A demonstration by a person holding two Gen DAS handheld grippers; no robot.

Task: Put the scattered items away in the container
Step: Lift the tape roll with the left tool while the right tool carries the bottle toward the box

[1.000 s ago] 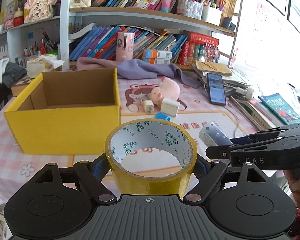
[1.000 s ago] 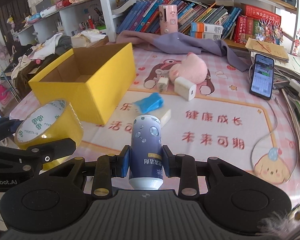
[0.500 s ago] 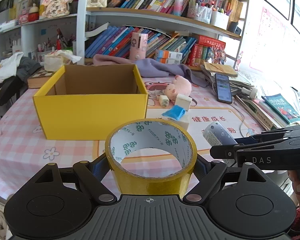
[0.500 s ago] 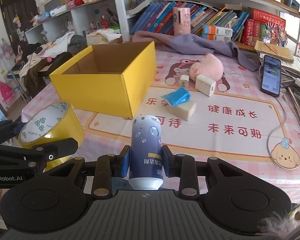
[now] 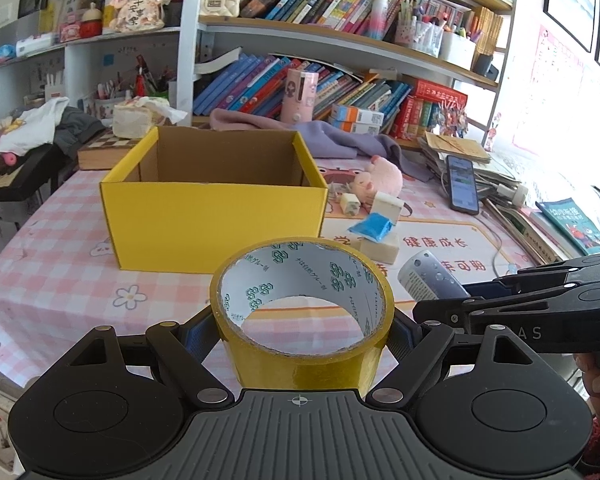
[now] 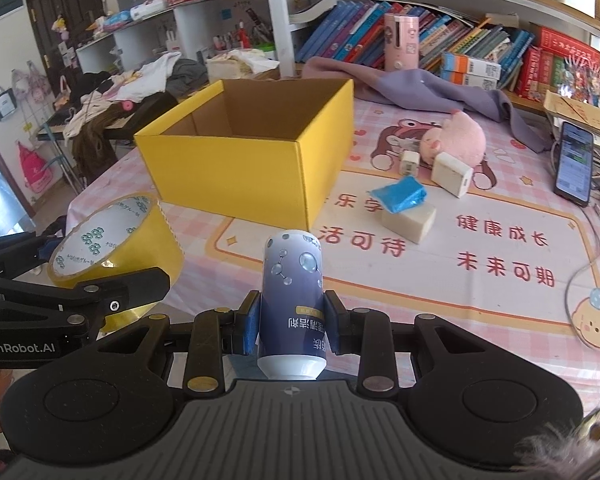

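My left gripper (image 5: 302, 330) is shut on a yellow tape roll (image 5: 304, 360), held over the table's near edge; the same tape roll (image 6: 140, 240) shows at the left of the right wrist view. My right gripper (image 6: 292, 322) is shut on a blue-and-white bottle (image 6: 292, 292), which stands upright between the pads; the bottle (image 5: 428, 280) also peeks in at the right of the left wrist view. The open yellow box (image 5: 216, 204) sits ahead on the pink tablecloth and looks empty inside. Right of the box (image 6: 252, 160) lie a blue packet (image 6: 398, 198) on a cream block (image 6: 410, 220).
Two white chargers (image 6: 452, 174), a pink plush pig (image 6: 458, 140) and a lilac cloth (image 6: 420, 88) lie behind the packet. A phone (image 6: 574, 162) and stacked books border the right side. Bookshelves rise behind the table. A piano and clothes stand at the left.
Both grippers have moved left along the table's near side with their loads. The yellow box now sits closer to the centre of both views.
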